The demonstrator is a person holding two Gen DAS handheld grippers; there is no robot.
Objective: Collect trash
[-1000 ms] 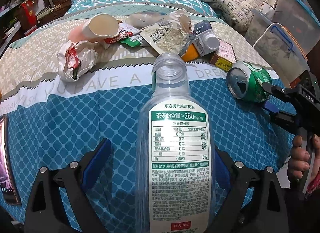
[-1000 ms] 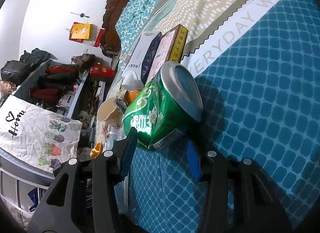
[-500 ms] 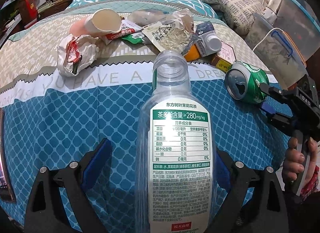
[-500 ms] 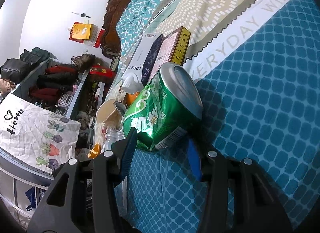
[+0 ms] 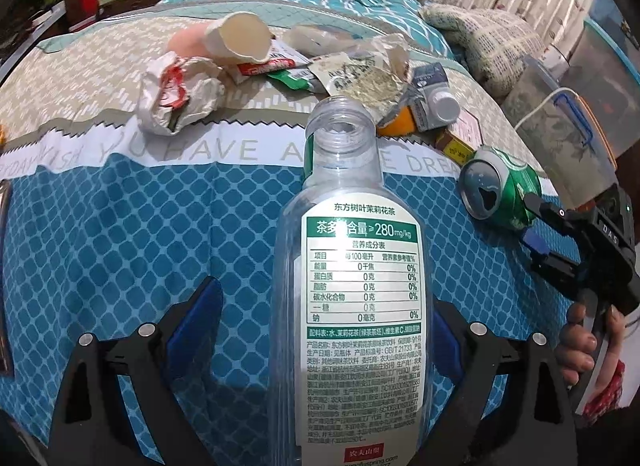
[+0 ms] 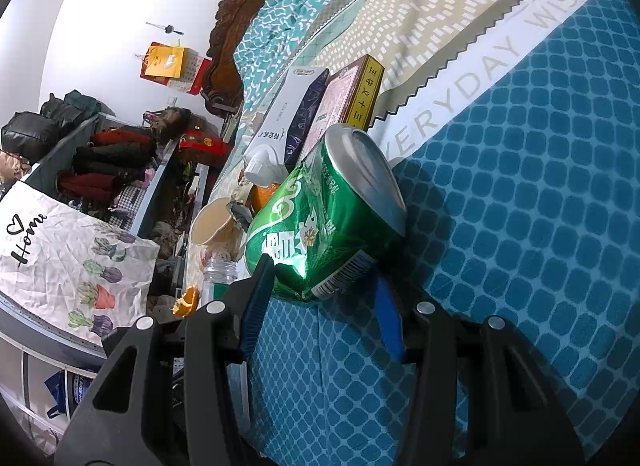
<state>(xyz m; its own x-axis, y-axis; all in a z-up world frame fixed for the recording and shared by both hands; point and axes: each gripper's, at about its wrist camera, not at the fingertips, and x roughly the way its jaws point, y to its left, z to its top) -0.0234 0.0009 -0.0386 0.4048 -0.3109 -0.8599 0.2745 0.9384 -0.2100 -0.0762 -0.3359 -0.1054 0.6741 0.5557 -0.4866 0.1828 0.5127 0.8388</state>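
Observation:
My left gripper (image 5: 324, 314) is shut on a clear empty plastic bottle (image 5: 352, 286) with a white and green label, held above the blue bedspread (image 5: 140, 234). A dented green can (image 5: 500, 193) lies on the bed to the right. My right gripper (image 6: 320, 302) is around the can (image 6: 324, 221), its blue pads at both sides of the can's lower end; the jaws look closed against it. The right gripper (image 5: 536, 225) also shows in the left wrist view, at the can.
A trash pile lies farther back: a crumpled wrapper (image 5: 176, 93), a paper cup (image 5: 236, 37), foil packets (image 5: 360, 73), a small carton (image 5: 432, 97) and a box (image 5: 460, 137). Plastic bins (image 5: 560, 113) stand right of the bed. A cloth bag (image 6: 68, 258) hangs at the left.
The left gripper with the bottle has pulled back slightly, so the pile sits lower in view. The right gripper has closed in a little on the can.

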